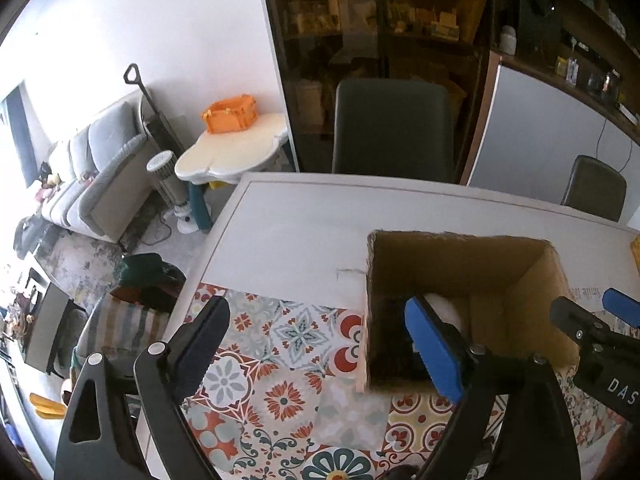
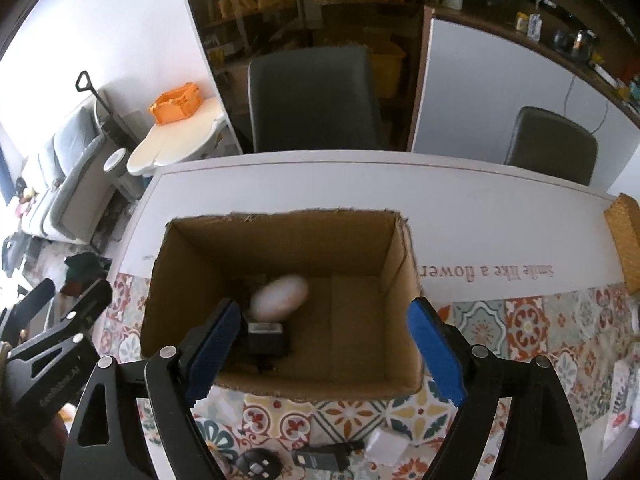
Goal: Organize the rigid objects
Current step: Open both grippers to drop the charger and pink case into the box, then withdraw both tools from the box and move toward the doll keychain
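Mid-drop of a blurred white oval object (image 2: pixel 280 297) into the cardboard box (image 2: pixel 404 248), right gripper (image 2: pixel 326 350) spread wide and empty, left gripper (image 1: pixel 320 344) likewise agape; next, likely fetching the small things (image 2: pixel 320 458) just before the box.

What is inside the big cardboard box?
Inside the cardboard box lies a blurry white oval thing and a black boxy object. Other dark bits beside them are too shadowed to tell.

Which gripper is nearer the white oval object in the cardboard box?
Right. The right gripper hangs open directly above the cardboard box, over the white oval object. The left gripper is open beside the box's left wall.
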The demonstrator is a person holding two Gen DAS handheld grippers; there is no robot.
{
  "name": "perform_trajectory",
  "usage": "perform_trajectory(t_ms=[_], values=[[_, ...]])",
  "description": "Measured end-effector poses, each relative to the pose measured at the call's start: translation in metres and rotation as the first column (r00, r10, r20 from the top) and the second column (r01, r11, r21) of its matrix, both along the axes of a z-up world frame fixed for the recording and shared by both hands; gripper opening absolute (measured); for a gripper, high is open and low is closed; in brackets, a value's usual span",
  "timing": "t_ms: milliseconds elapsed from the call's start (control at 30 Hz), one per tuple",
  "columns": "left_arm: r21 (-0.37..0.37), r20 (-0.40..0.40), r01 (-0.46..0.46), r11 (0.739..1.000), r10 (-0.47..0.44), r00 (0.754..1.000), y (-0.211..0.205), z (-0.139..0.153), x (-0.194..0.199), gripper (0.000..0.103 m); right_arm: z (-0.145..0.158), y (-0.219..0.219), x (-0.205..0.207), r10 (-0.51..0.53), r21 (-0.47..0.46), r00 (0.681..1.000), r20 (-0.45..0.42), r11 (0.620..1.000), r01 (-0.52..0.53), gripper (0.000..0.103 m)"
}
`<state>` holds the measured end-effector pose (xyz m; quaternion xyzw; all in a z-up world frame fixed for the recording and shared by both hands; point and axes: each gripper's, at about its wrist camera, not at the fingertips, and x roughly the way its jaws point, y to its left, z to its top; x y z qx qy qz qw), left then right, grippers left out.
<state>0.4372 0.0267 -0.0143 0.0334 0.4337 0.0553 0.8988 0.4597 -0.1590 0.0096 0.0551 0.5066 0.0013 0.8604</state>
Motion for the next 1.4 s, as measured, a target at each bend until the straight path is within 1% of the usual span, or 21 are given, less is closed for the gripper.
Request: perform_trajectory(t_ms=[100, 233, 300, 400, 533, 600, 700, 800, 900, 967, 1133, 1400], values=[[0.008, 0.023, 0.008, 1.0, -0.008, 1.0, -0.003, 0.006, -0.014, 0.091, 0.009, 0.002, -0.014, 0.003, -0.03, 1.0, 0.03, 1.0, -0.002, 0.086], [-0.006, 0.035, 0.025, 1.0, -0.025, 0.999, -0.006, 0.01, -0.034, 0.091, 0.021, 0.005, -0.034, 0.013, -0.064, 0.997, 0.07, 0.998, -0.008, 0.086], [-0.009, 0.035, 0.031, 0.999, -0.03, 0.999, -0.007, 0.012, -0.044, 0.091, 0.026, 0.003, -0.045, 0.011, -0.06, 0.996, 0.092, 0.998, -0.006, 0.086], [0.006, 0.063, 0.036, 0.999, -0.037, 0.997, -0.011, 0.018, -0.06, 0.091, 0.032, -0.001, -0.061, 0.005, -0.055, 0.994, 0.111, 0.999, 0.001, 0.086], [-0.028, 0.086, 0.044, 0.999, -0.041, 0.995, -0.011, 0.026, -0.081, 0.091, 0.038, -0.005, -0.079, 0.007, -0.029, 0.991, 0.134, 1.0, -0.003, 0.086], [-0.024, 0.098, 0.039, 0.999, -0.037, 0.995, -0.012, 0.029, -0.089, 0.091, 0.039, -0.004, -0.088, 0.011, -0.018, 0.989, 0.146, 1.0, -0.008, 0.086], [-0.005, 0.116, 0.042, 0.999, -0.042, 0.992, -0.016, 0.03, -0.101, 0.091, 0.042, -0.003, -0.104, 0.009, -0.035, 0.983, 0.182, 0.999, -0.002, 0.086], [-0.009, 0.119, 0.045, 0.999, -0.044, 0.992, -0.017, 0.029, -0.111, 0.091, 0.045, -0.003, -0.118, 0.012, -0.048, 0.978, 0.207, 0.999, -0.002, 0.086], [0.006, 0.132, 0.041, 0.999, -0.041, 0.99, -0.02, 0.027, -0.121, 0.091, 0.049, -0.004, -0.131, 0.012, -0.067, 0.971, 0.238, 0.998, 0.004, 0.086], [0.0, 0.132, 0.042, 0.999, -0.041, 0.99, -0.021, 0.025, -0.128, 0.091, 0.051, -0.005, -0.14, 0.015, -0.08, 0.968, 0.252, 0.997, 0.005, 0.086], [-0.009, 0.115, 0.04, 0.999, -0.039, 0.993, -0.024, 0.016, -0.143, 0.092, 0.045, -0.009, -0.154, 0.011, -0.067, 0.97, 0.244, 0.998, 0.006, 0.086], [-0.037, 0.025, 0.043, 0.998, -0.042, 0.999, -0.029, -0.015, -0.163, 0.092, 0.015, -0.015, -0.178, 0.018, -0.042, 0.985, 0.172, 0.999, -0.011, 0.086]])
